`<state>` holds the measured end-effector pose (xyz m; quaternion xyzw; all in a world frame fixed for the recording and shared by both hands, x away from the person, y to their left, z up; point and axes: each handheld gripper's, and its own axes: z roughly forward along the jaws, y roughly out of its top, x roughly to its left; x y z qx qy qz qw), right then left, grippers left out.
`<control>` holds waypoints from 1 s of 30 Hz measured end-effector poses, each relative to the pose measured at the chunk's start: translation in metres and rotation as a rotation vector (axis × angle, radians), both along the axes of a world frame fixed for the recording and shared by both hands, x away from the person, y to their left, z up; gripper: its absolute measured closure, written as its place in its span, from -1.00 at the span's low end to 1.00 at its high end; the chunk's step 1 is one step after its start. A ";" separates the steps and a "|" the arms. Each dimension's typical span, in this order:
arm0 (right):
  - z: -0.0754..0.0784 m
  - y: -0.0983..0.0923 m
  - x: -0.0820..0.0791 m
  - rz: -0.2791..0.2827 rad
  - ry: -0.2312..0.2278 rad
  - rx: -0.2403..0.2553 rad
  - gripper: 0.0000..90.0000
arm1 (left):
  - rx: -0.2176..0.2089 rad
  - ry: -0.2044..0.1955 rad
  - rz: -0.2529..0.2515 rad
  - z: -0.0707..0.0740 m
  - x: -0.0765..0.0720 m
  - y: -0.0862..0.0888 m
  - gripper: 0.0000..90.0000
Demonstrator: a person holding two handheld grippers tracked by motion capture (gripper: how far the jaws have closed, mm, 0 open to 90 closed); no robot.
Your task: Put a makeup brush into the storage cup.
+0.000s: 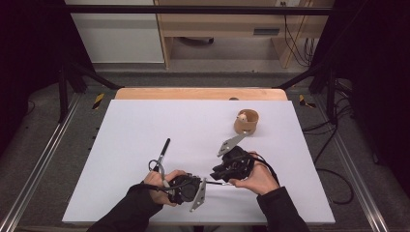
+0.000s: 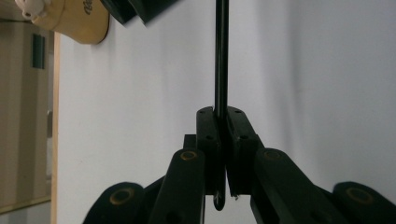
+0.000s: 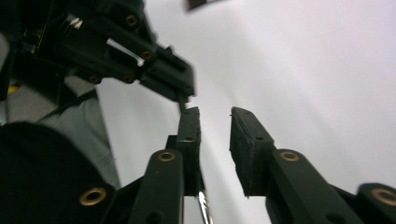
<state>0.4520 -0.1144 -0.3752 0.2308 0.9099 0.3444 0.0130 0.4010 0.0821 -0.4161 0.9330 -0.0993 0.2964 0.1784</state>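
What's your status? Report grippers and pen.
Left gripper shut on pen. Right gripper open, close by. Wooden cup far right, apart.

The right gripper [image 3: 215, 121] has its jaws apart over the white table [image 3: 303, 60]. The left gripper [image 3: 140, 60] is up-left of them, close, and a thin metal rod [image 3: 204, 210] passes beside the left jaw.

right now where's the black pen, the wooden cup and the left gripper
black pen [image 2: 221, 56], left gripper view, on its thin shaft above the jaws.
wooden cup [image 1: 246, 123], high view, on its outer wall.
left gripper [image 2: 222, 140], left gripper view, between the fingertips clamped on the pen.
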 end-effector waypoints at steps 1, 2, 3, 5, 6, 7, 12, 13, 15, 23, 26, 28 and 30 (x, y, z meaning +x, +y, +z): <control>0.002 -0.002 0.000 -0.029 -0.012 0.021 0.48 | 0.007 0.006 0.011 0.000 0.001 0.001 0.89; 0.003 -0.005 0.000 -0.040 -0.031 0.037 0.42 | -0.005 0.012 0.026 -0.001 0.001 0.001 0.89; 0.006 -0.010 0.000 -0.074 -0.056 0.062 0.27 | -0.018 0.027 0.053 -0.002 0.002 0.003 0.89; 0.006 -0.012 0.001 -0.086 -0.069 0.075 0.20 | -0.029 0.037 0.067 -0.003 0.003 0.004 0.89; 0.008 -0.014 0.001 -0.104 -0.079 0.085 0.11 | -0.030 0.044 0.076 -0.002 0.004 0.005 0.89; 0.008 -0.016 0.001 -0.123 -0.092 0.102 0.05 | -0.045 0.053 0.088 -0.003 0.004 0.006 0.89; 0.009 -0.026 0.001 -0.205 -0.162 0.146 -0.28 | -0.120 0.100 0.168 -0.005 0.008 0.015 0.89; 0.009 -0.026 0.001 -0.205 -0.162 0.146 -0.28 | -0.120 0.100 0.168 -0.005 0.008 0.015 0.89; 0.008 -0.030 0.001 -0.228 -0.168 0.173 -0.38 | -0.141 0.112 0.200 -0.005 0.009 0.018 0.89; 0.004 -0.048 0.001 -0.319 -0.201 0.243 -0.52 | -0.245 0.168 0.320 -0.009 0.012 0.028 0.89; 0.002 -0.053 -0.001 -0.340 -0.210 0.255 -0.53 | -0.285 0.198 0.356 -0.010 0.013 0.030 0.89; 0.000 -0.056 -0.002 -0.353 -0.212 0.264 -0.55 | -0.302 0.216 0.378 -0.010 0.013 0.031 0.89; 0.000 -0.058 -0.003 -0.359 -0.210 0.270 -0.55 | -0.315 0.223 0.391 -0.011 0.013 0.031 0.89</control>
